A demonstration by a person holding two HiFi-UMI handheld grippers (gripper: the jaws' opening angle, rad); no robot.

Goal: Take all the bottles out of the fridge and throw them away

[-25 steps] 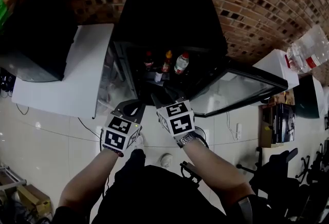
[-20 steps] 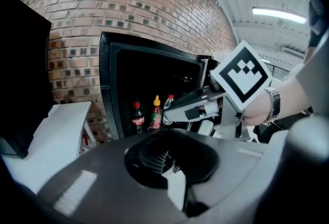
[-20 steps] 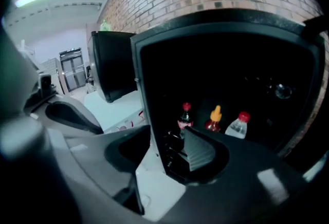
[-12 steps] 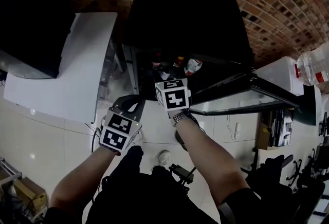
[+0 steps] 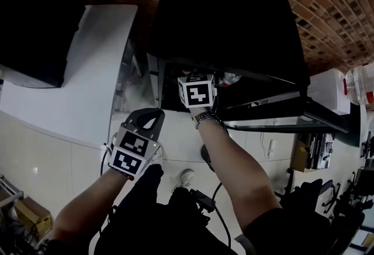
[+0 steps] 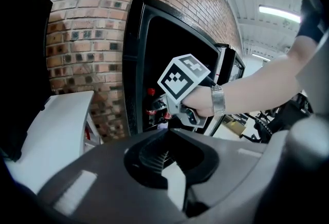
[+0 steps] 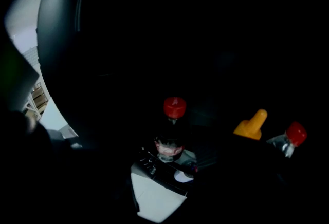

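The black fridge [image 5: 222, 20] stands open, its glass door [image 5: 280, 116] swung out to the right. Inside are a dark cola bottle with a red cap [image 7: 174, 108], a bottle with a yellow spout cap [image 7: 251, 125] and a clear red-capped bottle [image 7: 294, 135]. My right gripper [image 7: 177, 179] reaches into the dark interior, short of the cola bottle; its marker cube [image 5: 197, 91] shows at the opening. Its jaws have just been opening, and I see nothing gripped between them. My left gripper [image 5: 147, 114] hangs outside, left of the opening, shut and empty.
A white cabinet [image 5: 76, 72] with a black box [image 5: 35, 20] on it stands left of the fridge, against the brick wall. A large water jug [image 5: 363, 84] sits at the far right. Cables lie on the tiled floor near my feet.
My right gripper has moved forward from in front of the fridge into its opening. The left gripper has shifted slightly forward and down. The fridge fills more of the head view.
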